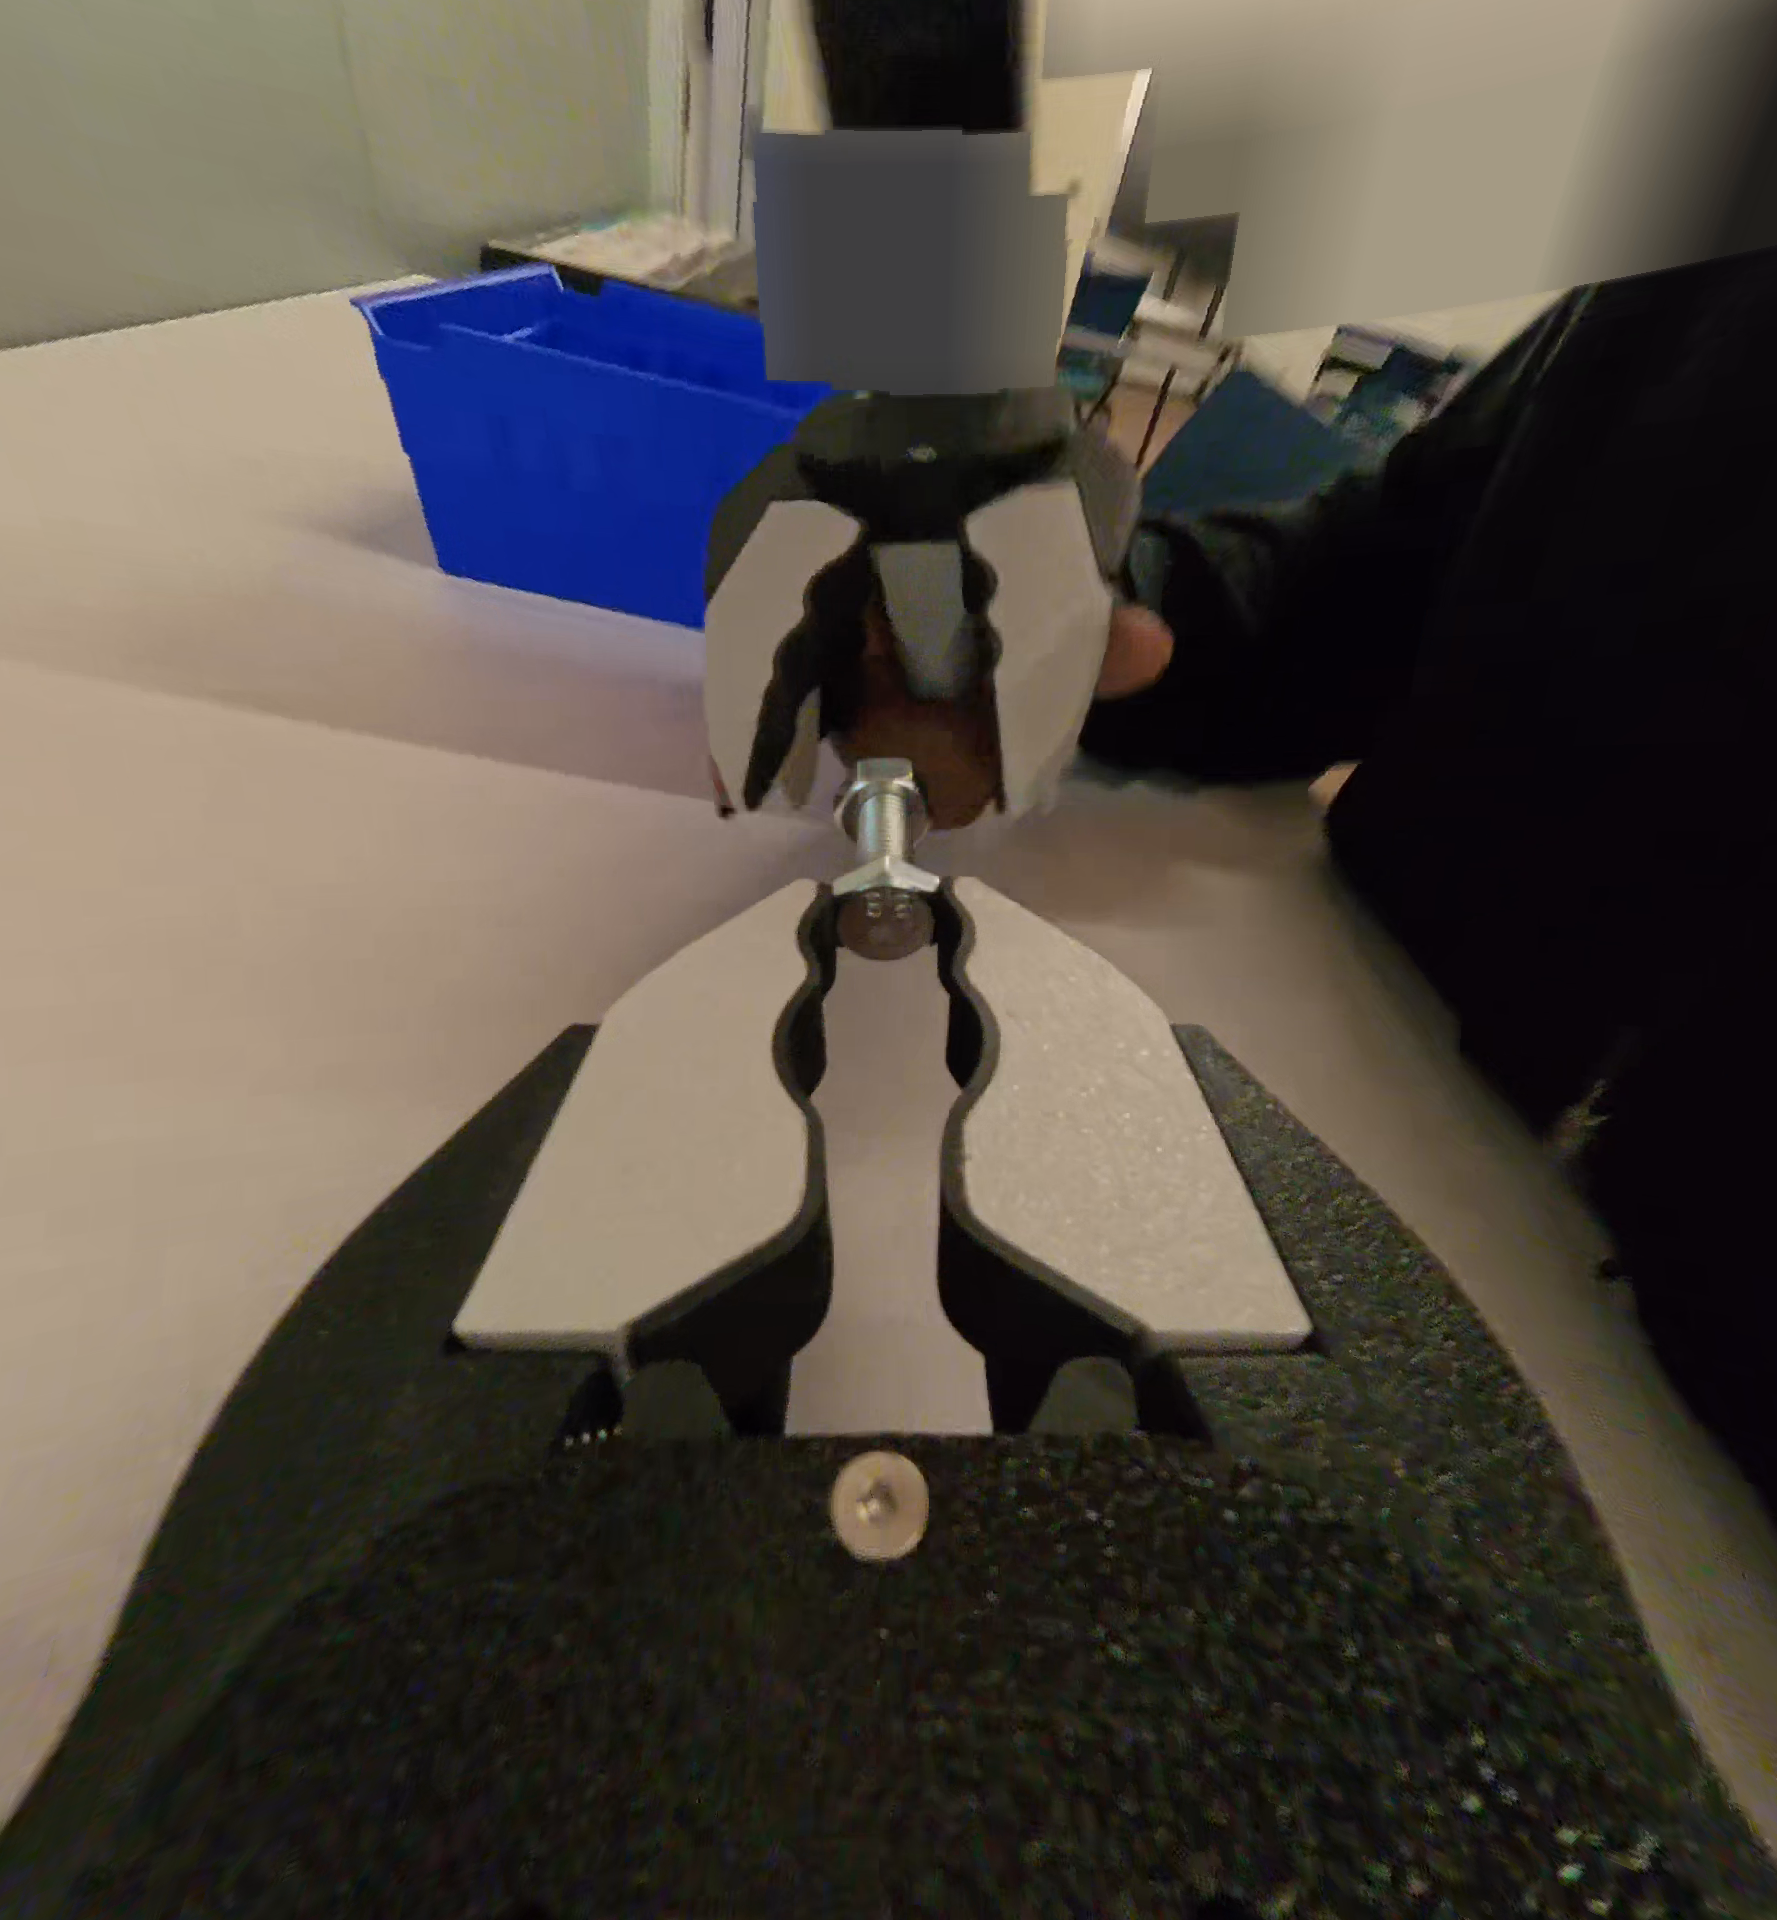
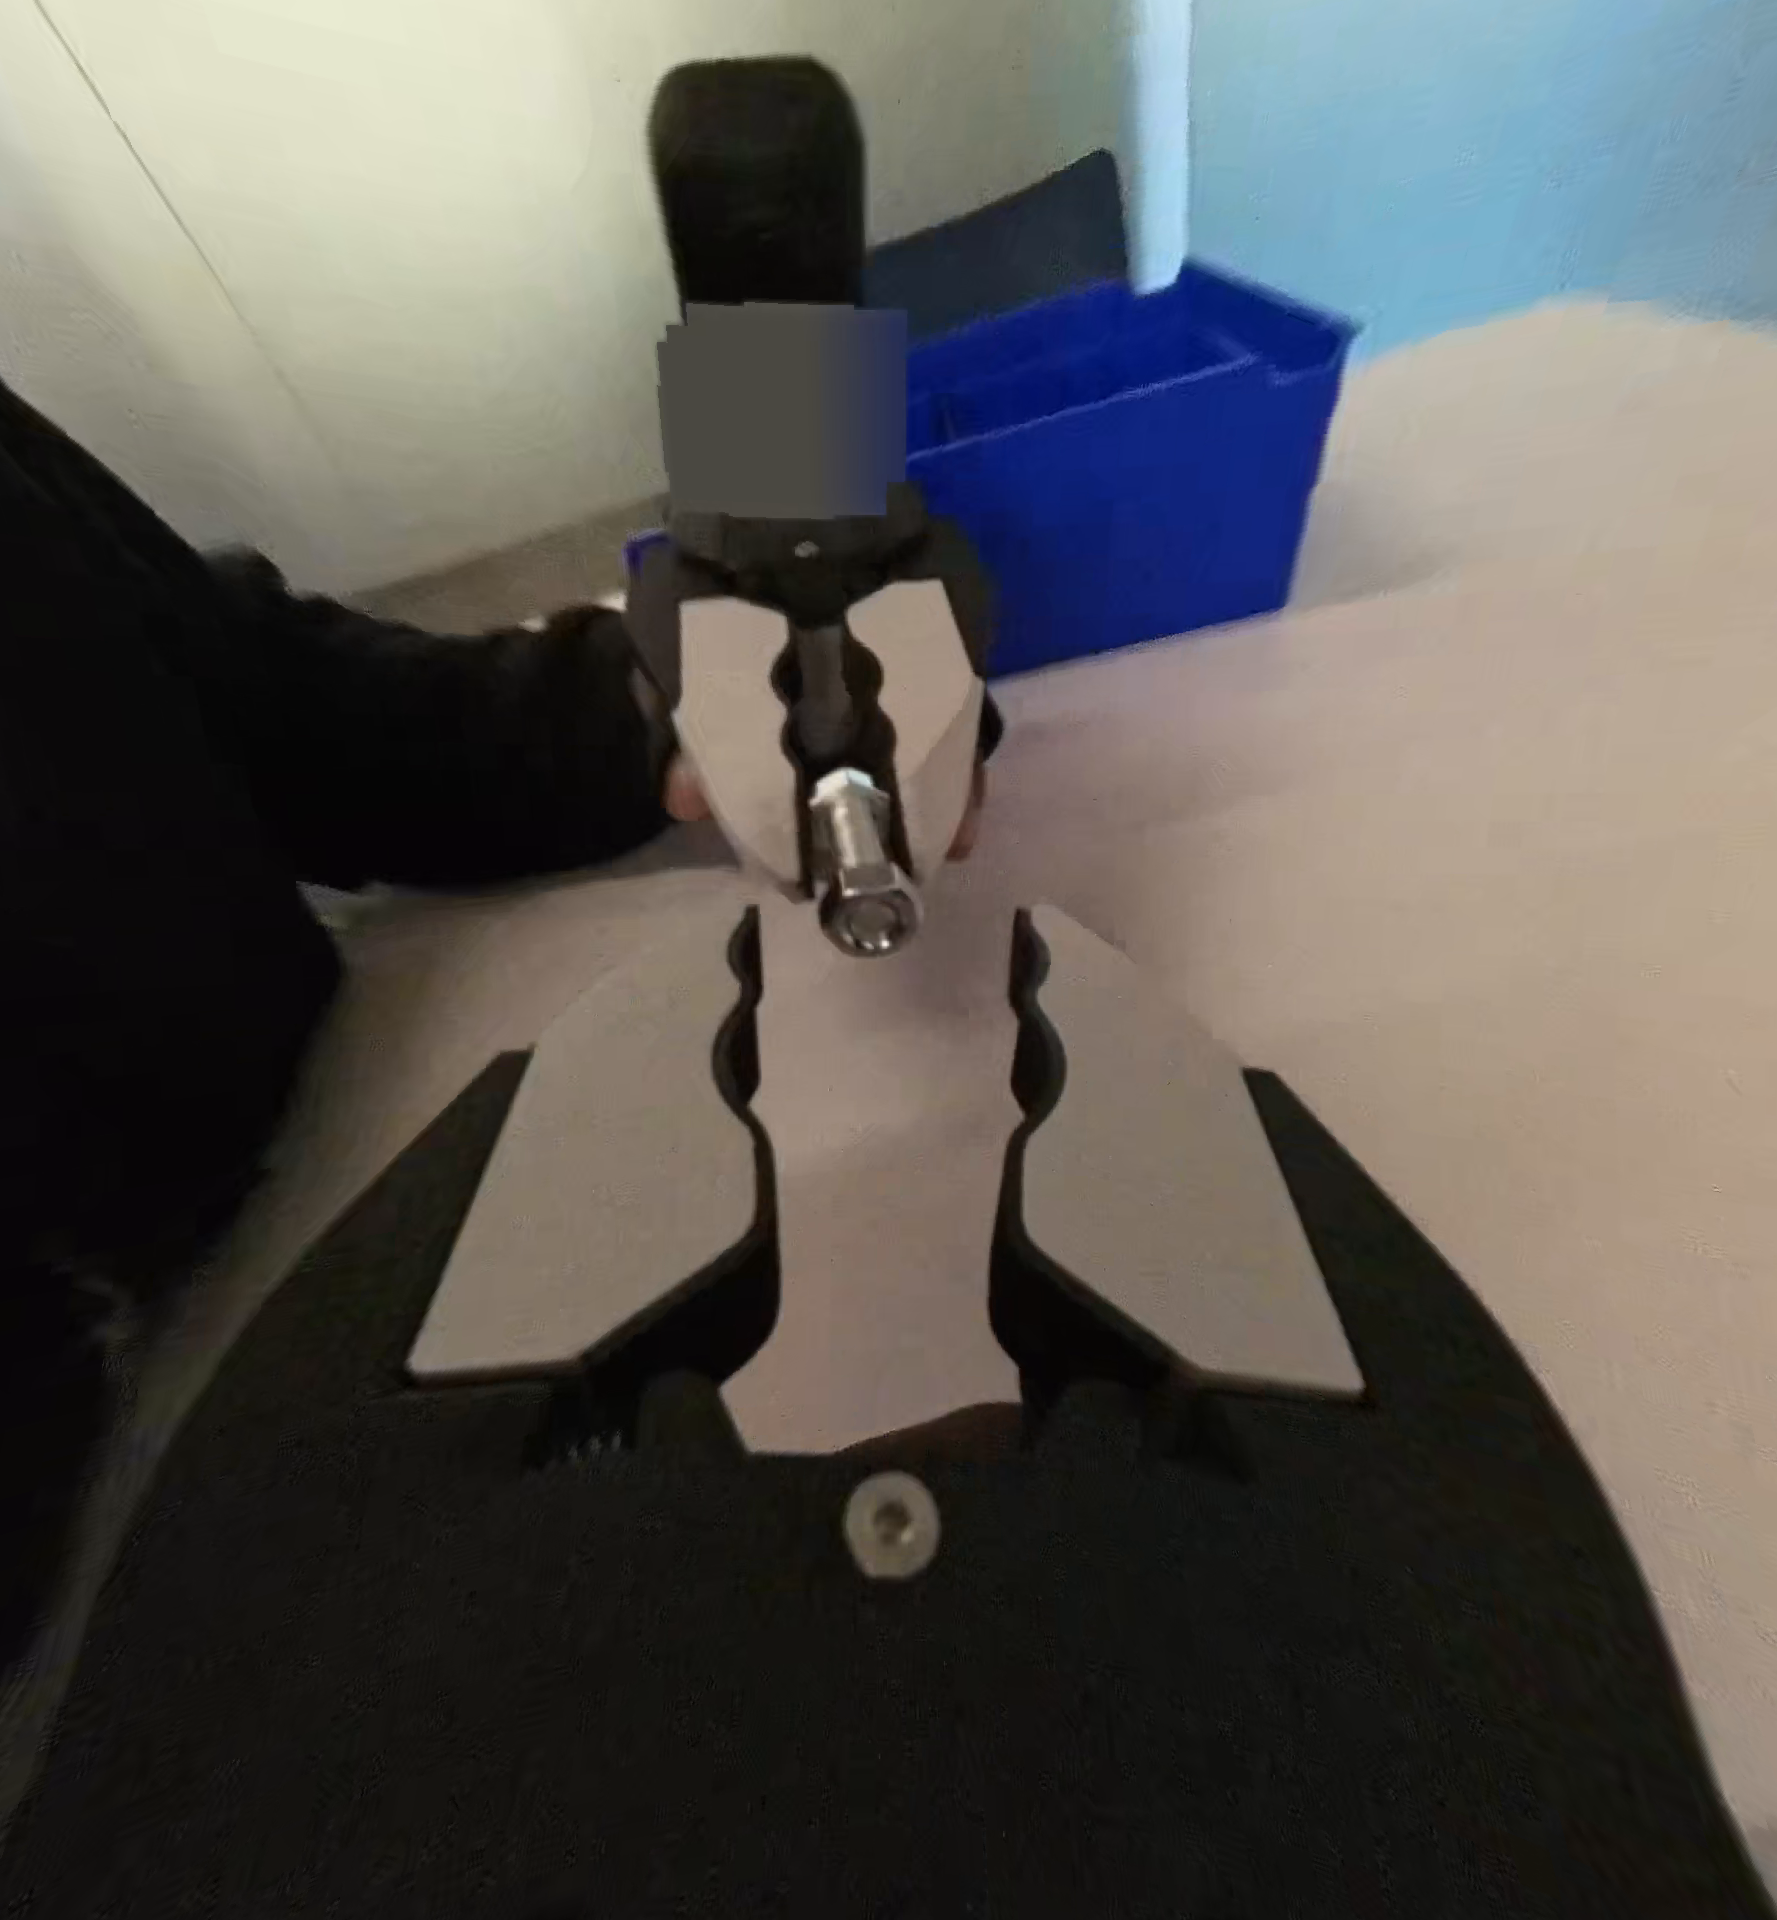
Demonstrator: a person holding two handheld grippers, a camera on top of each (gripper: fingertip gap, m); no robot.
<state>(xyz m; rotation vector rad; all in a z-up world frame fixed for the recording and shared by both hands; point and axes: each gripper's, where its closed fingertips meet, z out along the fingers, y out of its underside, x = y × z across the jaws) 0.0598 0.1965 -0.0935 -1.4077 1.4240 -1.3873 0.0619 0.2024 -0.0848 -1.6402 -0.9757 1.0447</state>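
A: On the left, the left gripper (image 1: 886,883) clamps the head of a silver bolt (image 1: 882,831) above the pale table (image 1: 188,935); a nut (image 1: 879,781) sits at its far end.

B: On the right, the right gripper (image 2: 884,914) gapes wide, clear of the nut. A loose nut could spin off and drop.

No writing can be made out — only faint, blurred stamped marks on the bolt head (image 1: 885,918).

Bolt (image 1: 882,831) in left gripper (image 1: 884,894): shiny bare metal. Fingers (image 1: 1071,1122): matt grainy plastic. Bin (image 1: 572,436) beyond: glossy blue plastic. Table (image 1: 188,831): smooth matt.
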